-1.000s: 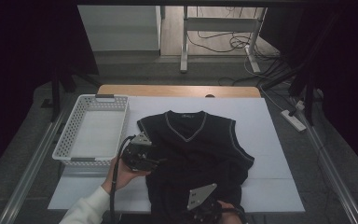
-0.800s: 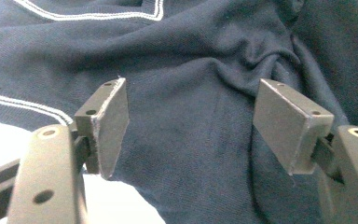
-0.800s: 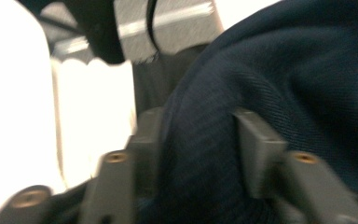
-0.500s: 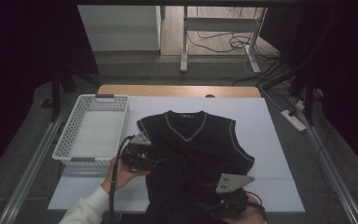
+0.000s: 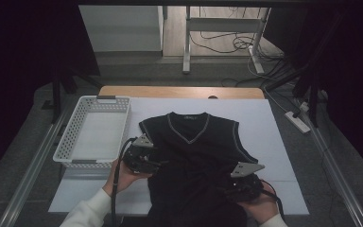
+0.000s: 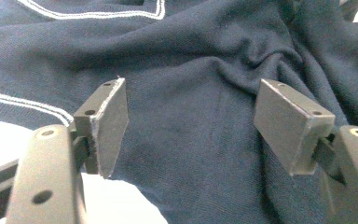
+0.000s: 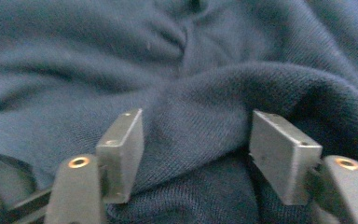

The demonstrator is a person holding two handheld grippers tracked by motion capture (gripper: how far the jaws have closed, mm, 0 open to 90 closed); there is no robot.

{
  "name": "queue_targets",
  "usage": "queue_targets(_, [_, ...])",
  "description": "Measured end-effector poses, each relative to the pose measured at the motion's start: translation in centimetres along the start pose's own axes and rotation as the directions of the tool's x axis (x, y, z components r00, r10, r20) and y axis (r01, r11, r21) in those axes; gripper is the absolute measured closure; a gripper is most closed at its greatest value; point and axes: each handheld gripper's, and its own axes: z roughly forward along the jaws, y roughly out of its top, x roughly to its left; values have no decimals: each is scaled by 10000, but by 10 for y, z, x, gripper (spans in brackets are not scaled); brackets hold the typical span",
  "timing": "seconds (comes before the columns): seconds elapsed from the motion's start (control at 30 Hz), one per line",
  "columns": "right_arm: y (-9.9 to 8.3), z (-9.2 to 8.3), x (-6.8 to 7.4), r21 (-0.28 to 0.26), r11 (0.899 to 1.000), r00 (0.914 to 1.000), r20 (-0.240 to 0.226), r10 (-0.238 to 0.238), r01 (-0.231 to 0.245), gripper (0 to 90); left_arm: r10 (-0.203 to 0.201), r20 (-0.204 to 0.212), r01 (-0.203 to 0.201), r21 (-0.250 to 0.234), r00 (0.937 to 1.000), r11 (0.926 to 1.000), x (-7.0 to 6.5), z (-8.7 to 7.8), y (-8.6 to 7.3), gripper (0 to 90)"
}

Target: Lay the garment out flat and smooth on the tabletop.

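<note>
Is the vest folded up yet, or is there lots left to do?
Not folded yet. Done: the vest lies face up on the table, though rumpled low down. In hand: the left gripper and right gripper sit at its two sides, jaws open over the cloth; the right's have just been opening. Probably left: folding it and putting it in the empty basket.

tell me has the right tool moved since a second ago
Yes. The right tool has slid rightward across the vest, away from the basket, its jaws just opening.
</note>
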Motion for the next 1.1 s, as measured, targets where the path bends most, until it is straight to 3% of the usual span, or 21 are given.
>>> queue_targets(0.07, [-1, 7, 1, 499, 9985, 9996, 116, -245, 239, 474, 10, -5, -10, -19, 10000, 10000, 0, 0, 0, 271])
queue_targets(0.13, [-5, 14, 0, 975, 9945, 9992, -67, -389, 394, 584, 17, -6, -17, -7, 10000, 10000, 0, 0, 0, 271])
queue_targets(0.17, [-7, 15, -1, 710, 9969, 9993, -200, -315, 328, 662, 16, -3, -16, -6, 10000, 10000, 0, 0, 0, 271])
queue_targets(0.23, [-8, 13, -4, 712, 9973, 9992, -370, -146, 172, 774, 4, -9, -4, 1, 10000, 10000, 0, 0, 0, 271])
queue_targets(0.47, [-17, -2, 5, 1024, 9931, 9975, -484, -521, 568, 829, 12, 25, -12, -13, 10000, 10000, 1, -1, 0, 271])
queue_targets(0.7, [-40, -24, 25, 1064, 9937, 9963, -824, -263, 350, 828, 33, 16, -33, -21, 10000, 10000, 1, -1, 1, 271])
queue_targets(0.77, [-43, -29, 28, 808, 9962, 9959, -864, -266, 336, 797, 33, 20, -33, -51, 10000, 10000, 1, -1, 2, 271])
queue_targets(0.87, [-40, -42, 25, -204, 9996, 9954, -950, 157, -177, 588, 22, 22, -22, -77, 10000, 10000, 1, -2, 2, 271])
queue_targets(0.93, [-36, -53, 21, -1049, 9934, 9960, -814, 368, -453, 493, 2, 46, -2, -90, 10000, 10000, 1, -1, 2, 271])
queue_targets(1.0, [-27, -63, 15, -1896, 9795, 9970, -485, 604, -686, 449, 18, 54, -18, -33, 10000, 10000, 2, -1, 3, 269])
queue_targets(1.1, [-13, -65, 3, -2158, 9744, 9979, 24, 643, -623, 409, 24, 53, -24, -27, 10000, 10000, 1, -1, 3, 269])
